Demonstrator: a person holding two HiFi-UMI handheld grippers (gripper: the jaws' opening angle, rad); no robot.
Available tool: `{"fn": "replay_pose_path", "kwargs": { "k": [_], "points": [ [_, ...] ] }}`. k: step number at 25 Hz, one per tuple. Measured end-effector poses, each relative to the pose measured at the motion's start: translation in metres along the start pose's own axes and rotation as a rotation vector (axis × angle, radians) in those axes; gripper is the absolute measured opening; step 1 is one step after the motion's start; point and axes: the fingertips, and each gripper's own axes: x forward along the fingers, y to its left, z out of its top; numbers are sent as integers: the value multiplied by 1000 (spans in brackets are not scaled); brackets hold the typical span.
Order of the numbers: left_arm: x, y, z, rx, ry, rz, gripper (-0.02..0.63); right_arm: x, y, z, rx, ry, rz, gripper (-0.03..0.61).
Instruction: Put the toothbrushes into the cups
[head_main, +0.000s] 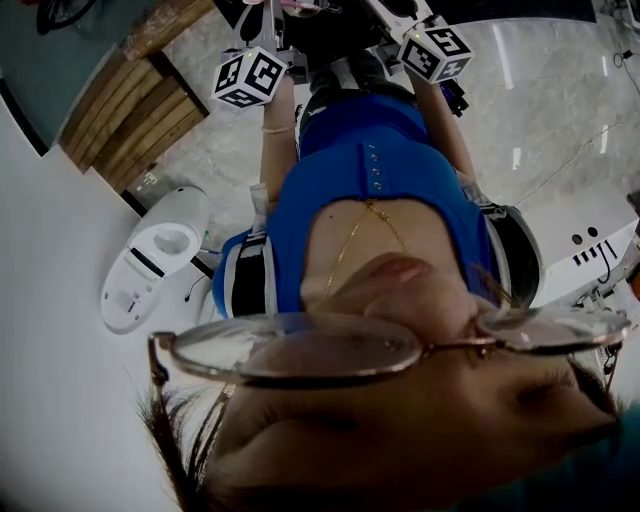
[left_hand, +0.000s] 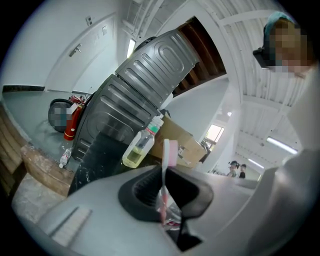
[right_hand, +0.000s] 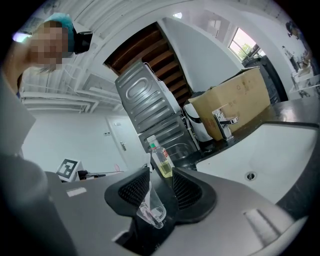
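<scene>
In the left gripper view my left gripper (left_hand: 166, 199) is shut on a pink-and-white toothbrush (left_hand: 169, 152), which stands upright with its head above the jaws. In the right gripper view a clear plastic cup (right_hand: 150, 206) sits tilted between the two black pads, with my right gripper (right_hand: 156, 192) closed on it at a wide gap. The head view shows only the two marker cubes, the left one (head_main: 250, 77) and the right one (head_main: 436, 52), held out in front of a person in a blue top. The jaws, toothbrush and cup are hidden there.
A small bottle of yellowish liquid (right_hand: 161, 161) stands on a dark counter beside a white sink (right_hand: 250, 165) with a faucet (right_hand: 225, 120). Behind are a cardboard box (right_hand: 235, 97) and a ribbed metal panel (left_hand: 142, 82). A white device (head_main: 155, 255) lies on the floor.
</scene>
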Motion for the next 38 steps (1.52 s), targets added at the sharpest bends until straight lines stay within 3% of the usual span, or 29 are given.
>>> {"fn": "replay_pose_path", "kwargs": {
  "k": [11,38],
  "points": [
    [-4,-1,-7,-6,-10,-12,26,-1,5,2,-11,-3,18,130],
    [-37,-18,-14,26,-31,25,172,13,27,-4,-51,60,138,163]
  ]
}}
